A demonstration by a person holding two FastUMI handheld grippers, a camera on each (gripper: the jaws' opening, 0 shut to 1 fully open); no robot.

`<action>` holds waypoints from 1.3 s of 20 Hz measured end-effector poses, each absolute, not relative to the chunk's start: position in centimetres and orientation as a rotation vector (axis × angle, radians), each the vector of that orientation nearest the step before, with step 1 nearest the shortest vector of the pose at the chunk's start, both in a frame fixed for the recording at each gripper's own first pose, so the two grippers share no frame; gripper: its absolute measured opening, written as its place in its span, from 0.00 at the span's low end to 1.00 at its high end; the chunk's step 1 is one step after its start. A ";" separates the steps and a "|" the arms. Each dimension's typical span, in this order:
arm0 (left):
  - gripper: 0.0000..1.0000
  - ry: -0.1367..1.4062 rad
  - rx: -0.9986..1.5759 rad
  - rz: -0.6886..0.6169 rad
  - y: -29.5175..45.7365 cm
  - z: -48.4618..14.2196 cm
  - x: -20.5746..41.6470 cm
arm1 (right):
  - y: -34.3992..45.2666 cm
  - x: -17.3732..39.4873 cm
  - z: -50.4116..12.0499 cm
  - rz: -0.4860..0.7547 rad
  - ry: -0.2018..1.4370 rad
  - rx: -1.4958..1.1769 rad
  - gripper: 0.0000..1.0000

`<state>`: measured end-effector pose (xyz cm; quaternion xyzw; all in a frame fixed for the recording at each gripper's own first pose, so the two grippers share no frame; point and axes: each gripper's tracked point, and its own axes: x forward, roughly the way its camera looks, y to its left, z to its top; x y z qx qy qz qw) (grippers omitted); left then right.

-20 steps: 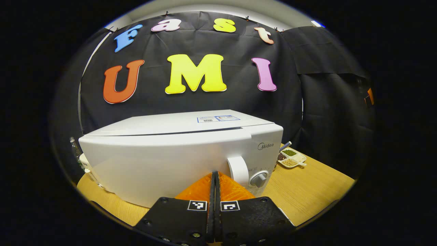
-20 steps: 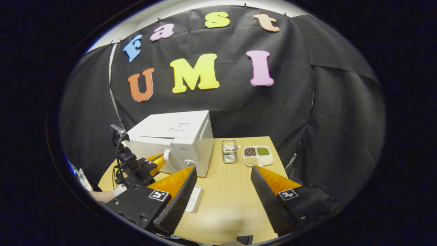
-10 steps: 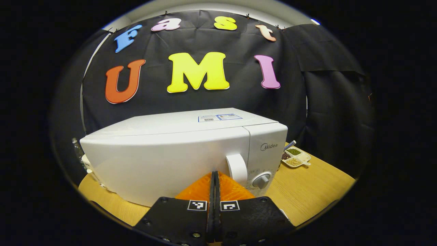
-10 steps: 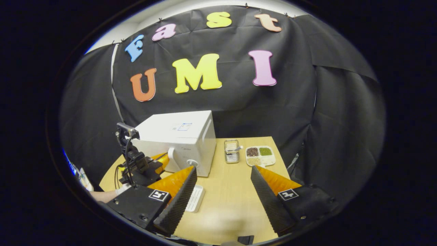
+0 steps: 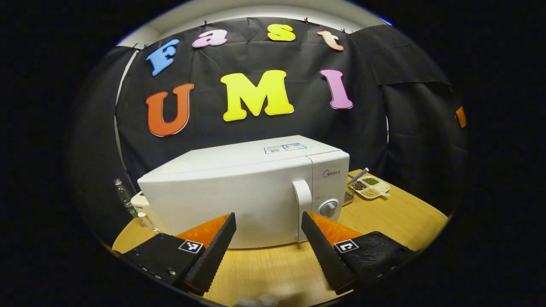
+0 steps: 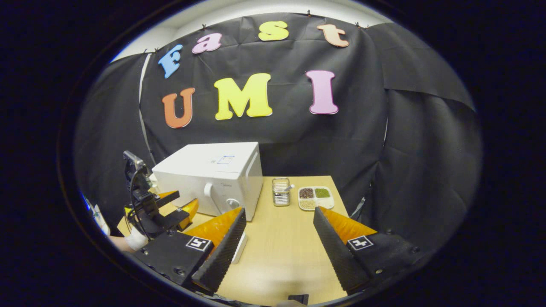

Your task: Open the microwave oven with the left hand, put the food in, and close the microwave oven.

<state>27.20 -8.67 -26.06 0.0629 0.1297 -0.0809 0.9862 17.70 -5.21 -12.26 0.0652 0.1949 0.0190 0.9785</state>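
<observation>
The white microwave stands on the wooden table with its door shut, the handle and a knob at its right. My left gripper is open a short way in front of the door, touching nothing. In the right gripper view the microwave sits at the back left, and the left gripper is held before it by a hand. My right gripper hangs open over the table with nothing between its fingers. A divided dish of beans and grains lies at the back.
A metal mesh basket stands between the microwave and the dish. A flat white ridged thing lies by my right gripper's left finger. A bottle and a white cup stand left of the microwave. Bare table lies under the right gripper.
My left gripper was shut close against the microwave door; it has drawn back and opened. The right gripper has barely moved and stays open.
</observation>
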 end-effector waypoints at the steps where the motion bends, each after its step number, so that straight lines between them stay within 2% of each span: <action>1: 0.96 0.254 0.130 -0.160 -8.6 -25.6 26.6 | -5.2 17.2 -12.3 0.027 0.390 0.145 1.00; 2: 0.95 0.246 0.124 -0.164 -8.6 -24.8 25.6 | -5.0 16.7 -12.3 0.010 0.385 0.148 0.91; 3: 0.96 0.237 0.116 -0.174 -8.7 -23.7 24.8 | -5.1 16.0 -12.0 -0.011 0.375 0.147 0.91; 4: 0.96 0.225 0.111 -0.184 -8.5 -22.4 23.8 | -4.8 15.2 -11.5 -0.023 0.361 0.148 1.00; 6: 0.95 0.180 0.100 -0.194 -7.7 -18.8 21.6 | -3.8 13.6 -9.6 -0.037 0.317 0.135 1.00; 7: 0.95 0.165 0.087 -0.206 -7.3 -17.3 20.4 | -3.2 12.9 -8.6 -0.041 0.292 0.128 0.91; 8: 0.95 0.149 0.068 -0.216 -6.8 -15.6 19.1 | -2.3 12.3 -7.5 -0.037 0.263 0.124 1.00; 10: 0.95 0.116 0.042 -0.218 -5.2 -12.2 16.7 | -0.4 11.0 -5.3 -0.027 0.205 0.108 1.00; 11: 0.95 0.096 0.025 -0.215 -4.2 -10.5 15.5 | 0.5 10.6 -4.4 -0.023 0.181 0.094 0.91; 12: 0.95 0.073 0.012 -0.210 -3.2 -8.9 14.5 | 1.5 10.2 -3.4 -0.019 0.154 0.080 1.00; 14: 0.95 0.036 -0.006 -0.189 -0.7 -6.2 12.8 | 3.4 9.4 -1.6 -0.006 0.112 0.059 1.00; 15: 0.95 0.024 -0.010 -0.170 0.7 -5.1 12.2 | 4.4 9.1 -0.9 0.001 0.097 0.056 0.91; 16: 0.95 0.016 -0.011 -0.152 2.0 -4.1 11.4 | 5.2 9.1 -0.2 0.004 0.084 0.057 1.00; 17: 0.96 0.008 -0.007 -0.132 3.2 -3.2 10.8 | 5.9 8.9 0.3 0.005 0.078 0.056 1.00; 18: 0.95 0.000 0.000 -0.111 4.5 -2.4 10.3 | 6.6 8.7 0.9 0.005 0.069 0.060 0.91; 19: 0.95 -0.004 0.005 -0.087 5.7 -1.7 10.0 | 7.4 8.6 1.6 0.012 0.062 0.072 1.00; 20: 0.95 -0.005 -0.004 -0.082 6.4 -1.2 9.5 | 8.2 8.7 1.9 0.019 0.058 0.084 0.91; 23: 0.94 -0.010 -0.037 -0.066 7.9 -0.1 8.8 | 9.6 8.9 2.4 0.024 0.064 0.087 0.91; 24: 0.94 -0.010 -0.039 -0.058 8.4 0.1 8.7 | 9.7 9.0 2.7 0.023 0.064 0.078 1.00; 25: 0.94 -0.002 -0.045 -0.052 8.8 0.1 8.7 | 9.9 8.9 3.0 0.021 0.058 0.066 0.91; 26: 0.94 -0.002 -0.054 -0.053 8.9 0.2 8.6 | 10.0 8.7 3.1 0.020 0.056 0.056 1.00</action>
